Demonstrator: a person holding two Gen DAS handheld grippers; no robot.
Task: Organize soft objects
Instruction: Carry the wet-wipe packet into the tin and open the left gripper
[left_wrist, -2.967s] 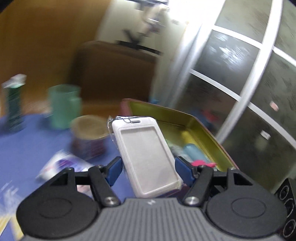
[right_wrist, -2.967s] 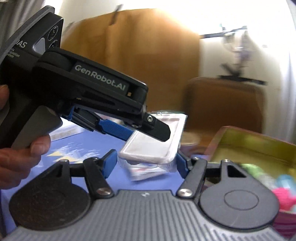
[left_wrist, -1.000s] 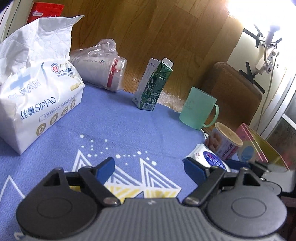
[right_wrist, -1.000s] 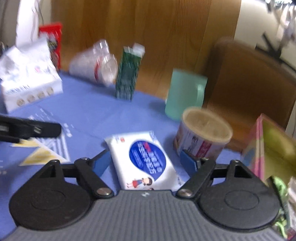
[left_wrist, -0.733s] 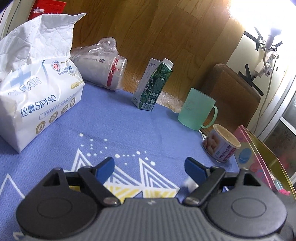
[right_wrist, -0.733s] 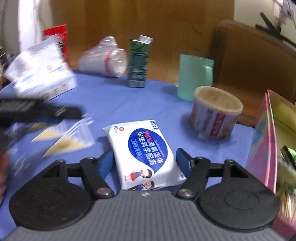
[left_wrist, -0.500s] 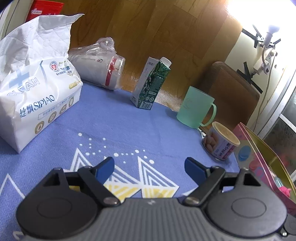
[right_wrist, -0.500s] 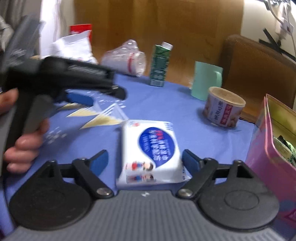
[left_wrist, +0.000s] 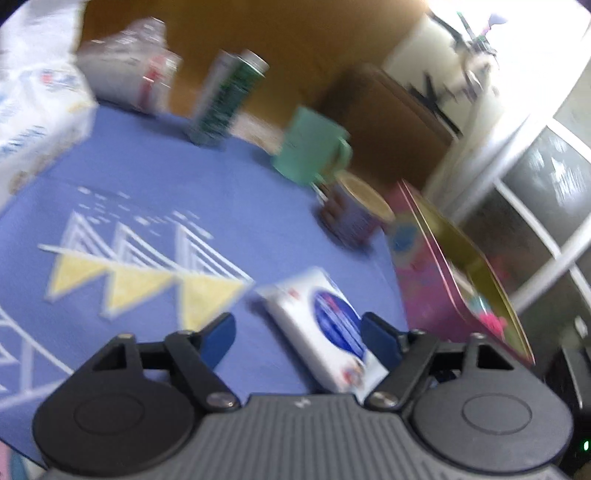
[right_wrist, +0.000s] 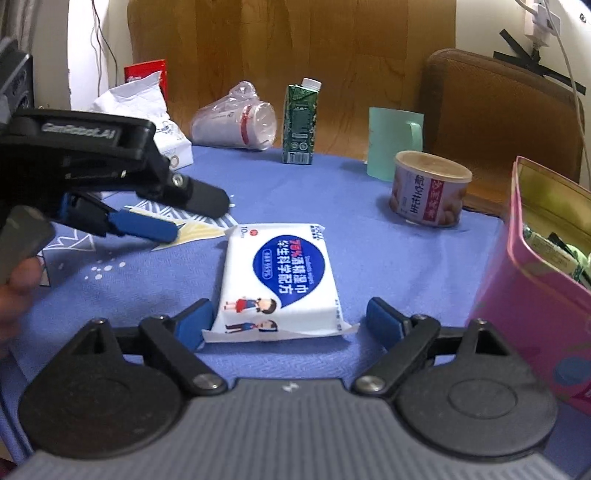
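Note:
A white wet-wipes pack (right_wrist: 279, 278) with a blue label lies flat on the blue tablecloth (right_wrist: 332, 192). My right gripper (right_wrist: 291, 323) is open, its blue pads either side of the pack's near end, not closed on it. My left gripper (left_wrist: 299, 338) is open and empty; in its blurred view the wipes pack (left_wrist: 328, 325) lies between its pads, closer to the right one. In the right wrist view the left gripper (right_wrist: 173, 218) hovers to the left of the pack. A pink tin box (right_wrist: 543, 295) with a gold inside stands at the right, holding several small items.
At the back of the table stand a round snack can (right_wrist: 428, 188), a green mug (right_wrist: 393, 142), a green carton (right_wrist: 301, 125), a bagged stack of cups (right_wrist: 236, 123) and a large tissue pack (right_wrist: 147, 107). A brown chair (right_wrist: 498, 110) is behind.
My left gripper has swung right and down toward the wipes pack, which now shows between its pads. My right gripper has drawn back a little, and the pack lies square in front of it.

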